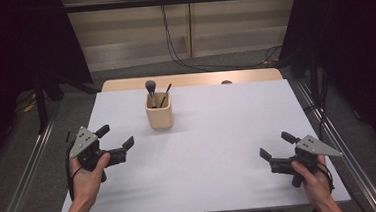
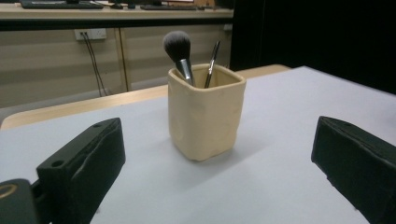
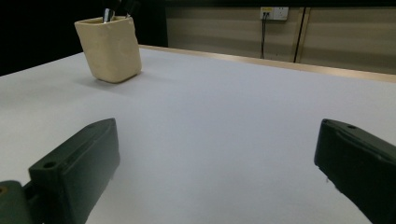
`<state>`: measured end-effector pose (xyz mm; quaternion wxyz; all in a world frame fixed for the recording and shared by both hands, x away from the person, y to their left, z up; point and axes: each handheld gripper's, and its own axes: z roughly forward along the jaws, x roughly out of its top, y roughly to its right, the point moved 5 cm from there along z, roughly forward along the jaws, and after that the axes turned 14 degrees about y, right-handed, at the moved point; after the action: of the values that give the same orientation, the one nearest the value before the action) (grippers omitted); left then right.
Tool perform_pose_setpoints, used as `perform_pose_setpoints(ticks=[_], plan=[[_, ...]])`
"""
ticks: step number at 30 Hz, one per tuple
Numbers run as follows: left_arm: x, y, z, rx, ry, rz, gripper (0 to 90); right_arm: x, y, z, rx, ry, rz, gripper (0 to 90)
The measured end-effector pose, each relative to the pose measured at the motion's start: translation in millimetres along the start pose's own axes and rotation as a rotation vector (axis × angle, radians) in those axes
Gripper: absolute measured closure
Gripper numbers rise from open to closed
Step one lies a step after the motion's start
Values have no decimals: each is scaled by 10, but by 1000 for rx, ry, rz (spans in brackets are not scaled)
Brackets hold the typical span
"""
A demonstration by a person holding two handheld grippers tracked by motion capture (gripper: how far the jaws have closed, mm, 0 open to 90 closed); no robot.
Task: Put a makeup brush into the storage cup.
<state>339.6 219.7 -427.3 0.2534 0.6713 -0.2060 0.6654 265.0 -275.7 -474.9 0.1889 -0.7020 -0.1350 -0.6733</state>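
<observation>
your left gripper (image 1: 114, 136) and right gripper (image 1: 275, 146) both hover released, jaws spread wide, near the table's (image 1: 228, 133) front corners. the cream cup (image 1: 159, 111) stands upright toward the far edge, left of middle, straight ahead of the left jaws and nearer that hand. the powder brush (image 1: 151, 90) and thin brush (image 1: 165, 95) stand near-vertical in it, handles down.

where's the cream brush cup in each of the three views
High view: the cream cup stands left of centre on the far half of the white table.
Left gripper view: the cup is at centre, between and beyond the open jaws.
Right gripper view: the cup is at upper left, far off.
Shared landmark: the fluffy makeup brush standing in the cup, beside a thin brush.
</observation>
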Motion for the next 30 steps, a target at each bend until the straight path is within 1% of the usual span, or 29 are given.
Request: perform_pose_setpoints(ticks=[1,2,5,7,10,17,18,19,21,25,28,29,30], plan=[[-13,-7,-29,13,-8,18,31,-1,1,0,1,-1,0,0],[-22,-7,-52,21,-8,15,32,-1,5,-1,-2,0,0,0],[-54,0,-121,24,-16,8,35,-2,6,1,-1,-1,0,0],[-62,14,-172,21,-32,14,36,-2,0,1,0,-2,1,0],[-56,36,-243,34,-41,18,39,-1,-1,-3,-1,-2,2,0],[-152,84,-360,35,-49,-2,39,7,13,-18,-6,4,-1,0],[-184,89,-370,37,-57,-3,39,6,14,-18,-7,4,-1,0],[-215,101,-377,41,-60,-13,39,5,12,-16,-8,3,1,0],[-260,123,-386,36,-74,-16,39,5,6,-13,-6,1,2,0],[-249,161,-427,35,-78,-15,39,0,7,-17,-2,-2,-4,0],[-265,205,-473,29,-98,-16,40,1,9,-20,-5,0,2,0],[-273,222,-484,32,-102,-12,43,0,8,-21,-6,0,2,0],[-286,237,-505,30,-114,8,44,-1,8,-20,-4,0,2,0]])
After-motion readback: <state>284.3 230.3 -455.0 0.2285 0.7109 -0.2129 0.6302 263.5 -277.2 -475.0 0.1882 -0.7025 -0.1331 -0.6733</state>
